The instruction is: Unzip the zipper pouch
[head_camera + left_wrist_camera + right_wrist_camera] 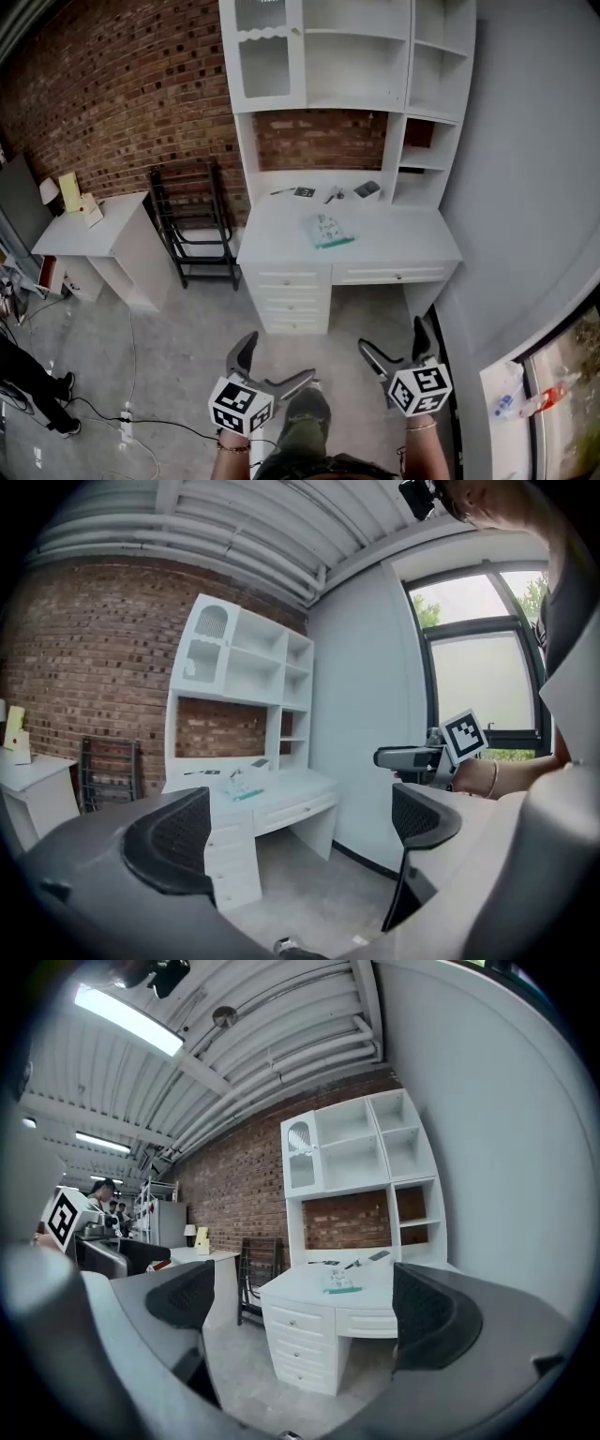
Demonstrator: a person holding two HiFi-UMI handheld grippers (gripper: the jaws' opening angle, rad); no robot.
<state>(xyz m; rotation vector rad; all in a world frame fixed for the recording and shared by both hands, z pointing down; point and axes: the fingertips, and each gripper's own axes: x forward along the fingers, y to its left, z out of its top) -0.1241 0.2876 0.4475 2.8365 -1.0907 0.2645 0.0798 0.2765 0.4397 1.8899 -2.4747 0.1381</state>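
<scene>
The left gripper [298, 827] has its jaws spread wide with nothing between them, only open floor [309, 892] showing in the gap; the right gripper [305, 1302] likewise stands fully parted and holds nothing; in the head view both are held low and close to the person's body, the left gripper [279, 356] and the right gripper [394, 339] side by side above grey floor [187, 356], each pointing toward the white bench [394, 239]; the right gripper's marker cube [466, 735] shows at the right of the left gripper view; the zipper pouch [330, 231] lies flat near the middle of the bench top, well apart from both grippers, clear with a teal strip along one edge; it appears small and distant in the left gripper view [242, 787] and in the right gripper view [342, 1282]; behind it, near the back of the bench, lie a few small dark items [367, 189]; drawers [292, 298] sit under the bench's left side and white shelves [356, 56] rise above it against a brick wall [122, 94]; a black folding rack [192, 225] stands just left of the bench, and a small white side table [94, 234] stands further left.
</scene>
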